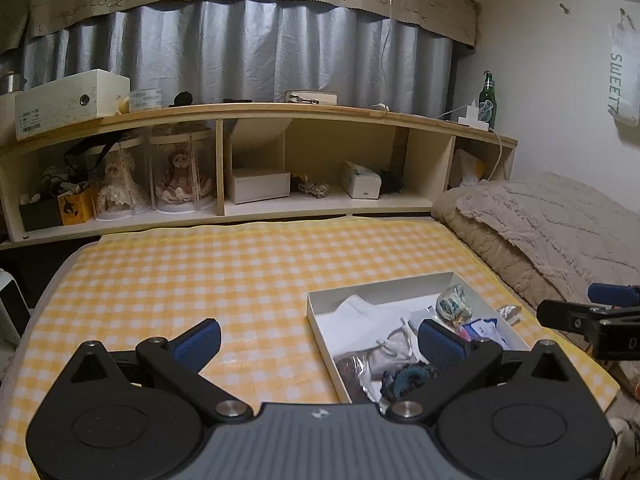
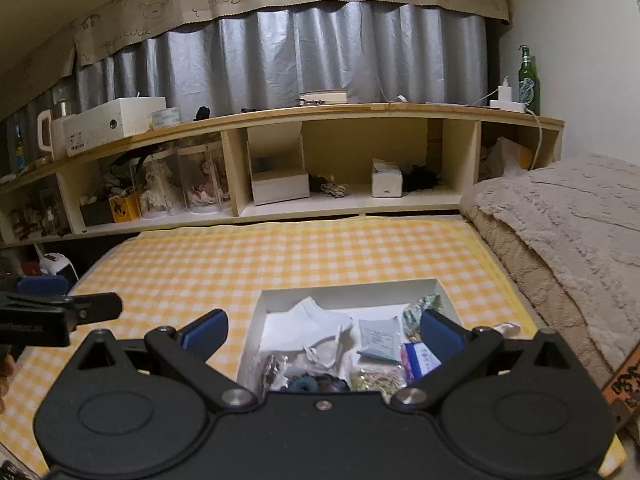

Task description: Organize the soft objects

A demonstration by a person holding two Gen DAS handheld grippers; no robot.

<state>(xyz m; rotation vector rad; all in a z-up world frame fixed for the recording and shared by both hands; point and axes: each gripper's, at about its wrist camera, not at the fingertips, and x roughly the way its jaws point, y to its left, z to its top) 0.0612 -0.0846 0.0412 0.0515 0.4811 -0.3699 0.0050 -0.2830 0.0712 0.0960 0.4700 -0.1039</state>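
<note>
A shallow white box (image 1: pixel 372 288) (image 2: pixel 348 286) lies on the yellow checked bed cover. It holds a white cloth (image 1: pixel 360 316) (image 2: pixel 308 320), a dark teal scrunchie (image 1: pixel 404 378) (image 2: pixel 316 383), a patterned scrunchie (image 1: pixel 452 304) (image 2: pixel 424 304), a grey packet (image 2: pixel 378 338), a blue and white packet (image 1: pixel 482 328) (image 2: pixel 422 360) and crinkly wrapped items (image 1: pixel 352 366). My left gripper (image 1: pixel 320 340) is open and empty, left of the box. My right gripper (image 2: pixel 324 330) is open and empty above the box's near end; it also shows in the left wrist view (image 1: pixel 592 308).
A fluffy beige blanket (image 1: pixel 540 224) (image 2: pixel 560 216) is piled on the right of the bed. A wooden headboard shelf (image 1: pixel 256 110) (image 2: pixel 320 114) holds boxes, dolls in clear cases and a green bottle (image 1: pixel 487 100). A small silvery item (image 1: pixel 510 312) lies right of the box.
</note>
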